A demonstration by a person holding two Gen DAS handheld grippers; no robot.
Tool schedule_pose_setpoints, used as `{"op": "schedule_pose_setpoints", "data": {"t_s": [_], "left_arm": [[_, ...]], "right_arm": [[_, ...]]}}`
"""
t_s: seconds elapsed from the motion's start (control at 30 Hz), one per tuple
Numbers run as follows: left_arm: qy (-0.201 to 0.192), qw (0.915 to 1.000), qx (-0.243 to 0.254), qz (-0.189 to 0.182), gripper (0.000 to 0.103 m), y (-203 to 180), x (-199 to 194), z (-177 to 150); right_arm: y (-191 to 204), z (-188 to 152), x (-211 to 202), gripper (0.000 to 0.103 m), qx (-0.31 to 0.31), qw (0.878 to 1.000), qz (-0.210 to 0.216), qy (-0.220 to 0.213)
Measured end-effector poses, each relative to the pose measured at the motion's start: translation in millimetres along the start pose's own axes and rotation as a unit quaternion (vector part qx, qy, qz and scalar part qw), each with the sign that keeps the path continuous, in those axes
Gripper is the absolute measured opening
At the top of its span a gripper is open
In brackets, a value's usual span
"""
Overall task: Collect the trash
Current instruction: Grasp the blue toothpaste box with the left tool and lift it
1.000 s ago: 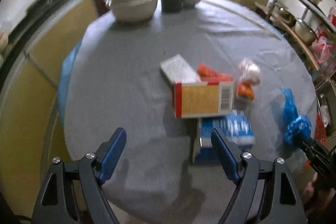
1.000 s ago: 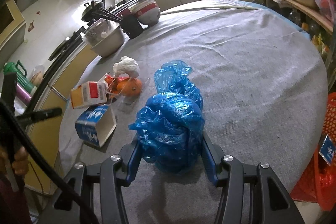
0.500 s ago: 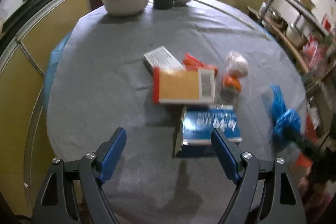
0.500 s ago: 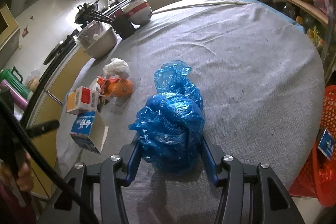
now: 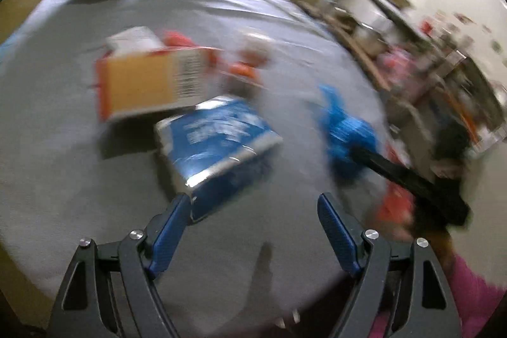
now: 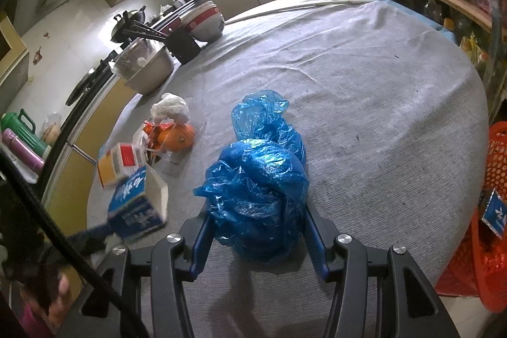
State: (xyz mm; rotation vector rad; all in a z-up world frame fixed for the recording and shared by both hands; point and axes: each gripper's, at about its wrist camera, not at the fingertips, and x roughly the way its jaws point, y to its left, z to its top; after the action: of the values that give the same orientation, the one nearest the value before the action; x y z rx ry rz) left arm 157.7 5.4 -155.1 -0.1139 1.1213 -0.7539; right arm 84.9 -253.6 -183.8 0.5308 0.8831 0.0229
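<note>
The blue bag is clasped between the fingers of the right gripper and rests on the grey surface. The left gripper is spread wide and empty, low over the surface. The blue carton lies just ahead of it, one corner touching or just beside the left finger. The orange carton is seen just beyond the blue one, with an orange and a white wad farther on. The left view is blurred.

Motion blur across the left wrist view

Print on the blue carton and orange box is unreadable; shelf items smear together.
</note>
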Motion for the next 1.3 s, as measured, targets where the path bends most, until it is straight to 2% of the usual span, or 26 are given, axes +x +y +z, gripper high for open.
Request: {"op": "schedule_pose_setpoints", "data": {"t_s": [0.03,0.13,0.2,0.23,0.33,0.43,0.63,0.7,0.93,1.0,1.3], "left_arm": [[-0.006,0.9997,0.022,-0.012,0.082,-11,-6,-5],[-0.022,0.9986,0.035,-0.033,0.083,-19,-19,-10],[-0.025,0.9993,0.028,-0.001,0.083,-13,-23,-6],[-0.029,0.9988,0.018,0.035,0.083,-5,-25,-3],[-0.042,0.9943,-0.009,0.098,0.083,13,-26,7],[-0.053,0.9908,0.015,0.124,0.083,17,-25,19],[-0.02,0.9892,0.089,0.114,0.083,1,4,27],[-0.018,0.9889,0.097,0.111,0.083,-5,11,26],[-0.007,0.9909,0.089,0.101,0.083,-7,32,21],[-0.004,0.9913,0.088,0.098,0.065,-10,35,19],[-0.016,0.9925,0.07,0.099,0.064,-26,32,6]], "right_arm": [[0,0,0,0.055,0.001,1.0,0.0,0.0],[-1,0,0,0.055,0.001,1.0,0.001,0.0],[-1,0,0,0.055,0.001,1.0,0.001,0.0],[-2,0,-1,0.055,0.002,1.0,0.001,0.0],[-3,-1,-1,0.055,0.006,1.0,0.004,-0.002],[-4,-2,-2,0.055,0.007,1.0,0.004,-0.006],[-4,-5,-12,0.053,-0.007,1.0,-0.012,-0.017],[-7,-5,-16,0.053,-0.01,1.0,-0.015,-0.019],[-21,-7,-18,0.053,0.012,1.0,-0.011,-0.01],[-21,-7,-18,0.053,0.014,1.0,-0.01,-0.01],[-21,-10,-28,0.053,0.004,1.0,-0.013,-0.026]]}}
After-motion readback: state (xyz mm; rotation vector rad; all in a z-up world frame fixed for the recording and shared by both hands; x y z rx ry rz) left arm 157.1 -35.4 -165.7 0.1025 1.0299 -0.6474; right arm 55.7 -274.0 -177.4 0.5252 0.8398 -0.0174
